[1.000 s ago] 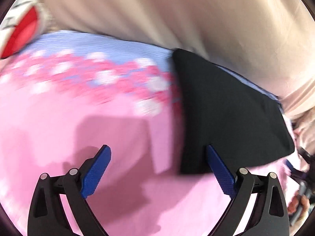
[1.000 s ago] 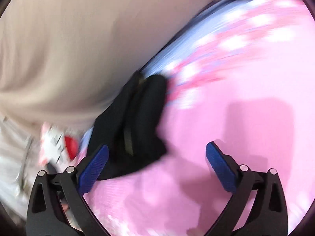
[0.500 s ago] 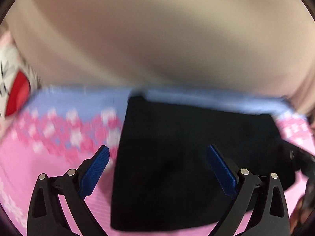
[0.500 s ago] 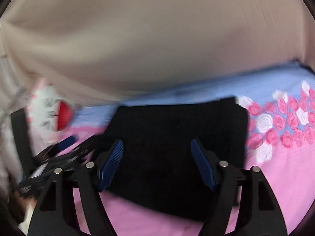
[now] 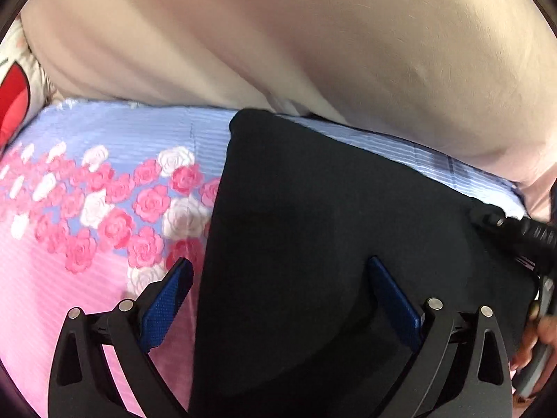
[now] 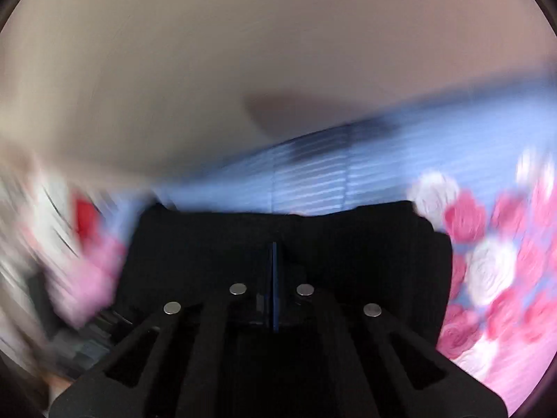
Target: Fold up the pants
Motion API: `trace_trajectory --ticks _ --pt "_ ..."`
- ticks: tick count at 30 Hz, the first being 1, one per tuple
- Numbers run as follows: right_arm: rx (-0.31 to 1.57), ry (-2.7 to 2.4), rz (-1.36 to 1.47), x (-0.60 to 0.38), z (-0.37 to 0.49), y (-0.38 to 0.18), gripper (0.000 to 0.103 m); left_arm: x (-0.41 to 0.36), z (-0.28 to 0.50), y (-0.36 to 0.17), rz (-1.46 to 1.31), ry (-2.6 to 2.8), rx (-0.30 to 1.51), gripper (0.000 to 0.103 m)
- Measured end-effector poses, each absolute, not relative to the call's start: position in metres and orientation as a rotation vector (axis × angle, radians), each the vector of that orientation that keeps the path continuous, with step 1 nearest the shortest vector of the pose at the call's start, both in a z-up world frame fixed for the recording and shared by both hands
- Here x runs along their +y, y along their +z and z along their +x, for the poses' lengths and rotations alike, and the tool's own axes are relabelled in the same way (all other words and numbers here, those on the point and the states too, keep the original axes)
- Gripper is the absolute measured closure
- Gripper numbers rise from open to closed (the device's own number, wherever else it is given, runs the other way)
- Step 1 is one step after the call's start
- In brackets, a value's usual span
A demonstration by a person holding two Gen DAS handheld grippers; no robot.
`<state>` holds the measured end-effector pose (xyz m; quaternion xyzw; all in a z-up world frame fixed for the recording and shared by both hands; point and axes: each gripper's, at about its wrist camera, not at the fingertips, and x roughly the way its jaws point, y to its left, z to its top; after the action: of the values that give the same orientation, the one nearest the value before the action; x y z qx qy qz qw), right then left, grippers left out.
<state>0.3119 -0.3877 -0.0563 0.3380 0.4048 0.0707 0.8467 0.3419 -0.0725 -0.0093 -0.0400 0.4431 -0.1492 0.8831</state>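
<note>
Black folded pants [image 5: 330, 209] lie on a pink and blue flowered sheet [image 5: 87, 191]. My left gripper [image 5: 278, 263] is open above their left edge, with one blue finger [image 5: 167, 299] over the sheet and the other over the black cloth. My right gripper [image 6: 274, 247] is shut, its pads pressed together on the pants [image 6: 365, 244] close to their puckered far edge. In the left wrist view the right gripper [image 5: 477, 214] reaches in at the pants' right side. The right wrist view is blurred.
A large beige cushion or bedding [image 5: 313, 35] rises just behind the pants. A red and white item [image 5: 14, 104] lies at the far left. A hand [image 5: 543, 331] shows at the lower right edge.
Both grippers swung from the pink sheet over to the black pants. The right gripper's jaws went from wide open to shut. The left gripper's jaws stayed open.
</note>
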Motion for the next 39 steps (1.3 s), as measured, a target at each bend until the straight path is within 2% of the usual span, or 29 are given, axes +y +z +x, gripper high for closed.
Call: trace_trajectory --ticks 3,9,11,12,20,31,33,35,39 --pt "0.802 -0.034 0.508 -0.382 0.269 -0.025 0.097 -0.064 0.329 0.002 -0.068 -0.285 0.925 0.005" --pt "0.675 -0.047 0.420 -0.365 0.157 0.014 0.091 -0.064 0.260 0.046 0.077 -0.213 0.787 0.005" --pt "0.640 -0.088 0.383 -0.359 0.125 0.026 0.082 -0.067 0.236 0.055 0.126 -0.194 0.752 0.005" --pt "0.625 -0.108 0.365 -0.355 0.116 0.031 0.081 -0.069 0.222 0.061 0.146 -0.186 0.734 0.005" --pt "0.561 -0.129 0.272 -0.318 0.069 0.062 0.081 -0.077 0.157 0.074 0.170 -0.234 0.707 0.005" --pt "0.542 -0.112 0.254 -0.276 0.054 0.069 0.081 -0.061 0.138 0.084 0.165 -0.227 0.677 0.005" --pt "0.535 -0.111 0.249 -0.271 0.052 0.071 0.075 -0.058 0.131 0.088 0.167 -0.218 0.661 0.005" --pt "0.521 -0.115 0.245 -0.267 0.049 0.074 0.052 -0.058 0.124 0.093 0.169 -0.231 0.648 0.005" --pt "0.500 -0.116 0.229 -0.260 0.045 0.079 0.050 -0.059 0.114 0.099 0.182 -0.243 0.639 0.005"
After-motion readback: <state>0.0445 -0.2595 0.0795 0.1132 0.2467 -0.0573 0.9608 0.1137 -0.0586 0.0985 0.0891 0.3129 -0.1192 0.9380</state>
